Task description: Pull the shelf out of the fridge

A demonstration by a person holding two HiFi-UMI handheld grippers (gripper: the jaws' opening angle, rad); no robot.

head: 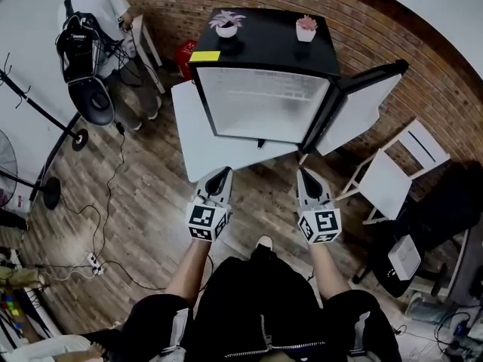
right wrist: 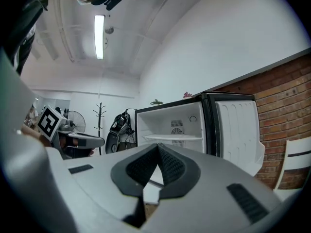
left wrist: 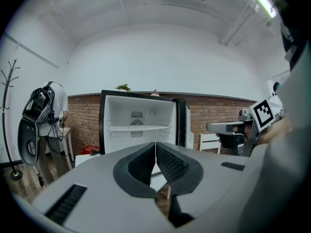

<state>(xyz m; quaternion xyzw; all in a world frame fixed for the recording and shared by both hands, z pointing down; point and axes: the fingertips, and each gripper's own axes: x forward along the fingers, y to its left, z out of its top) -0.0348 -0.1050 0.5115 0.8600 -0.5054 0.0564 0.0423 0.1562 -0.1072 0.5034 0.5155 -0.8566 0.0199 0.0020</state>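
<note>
The room had a brick wall (head: 362, 29) at the far side and a wood-plank floor (head: 136, 225) strewn with cables. The shelf (left wrist: 138, 127) sat inside the fridge (head: 264, 44), lying level across the white cabinet about halfway up, just below the round vent on the back wall, with nothing on it. The fridge, black on the outside, stood on a low white worktop (head: 192, 138) with its door (head: 362, 108) swung wide open to the right. On its top stood two small pot plants, one at the left (head: 226, 23) and one at the right (head: 306, 27), and a yellow note (head: 204, 56) lay at the near left corner.

The left claw (head: 223, 173) and the right claw (head: 306, 175) were held side by side on the near side of the fridge, apart from it and pointing at its open front. Both had their jaws pressed together with nothing between them.

A white chair (head: 392, 176) stood to the right of the door. At the far left a person (head: 98, 6) stood by a desk, with a coat stand (left wrist: 9, 81) nearby.
</note>
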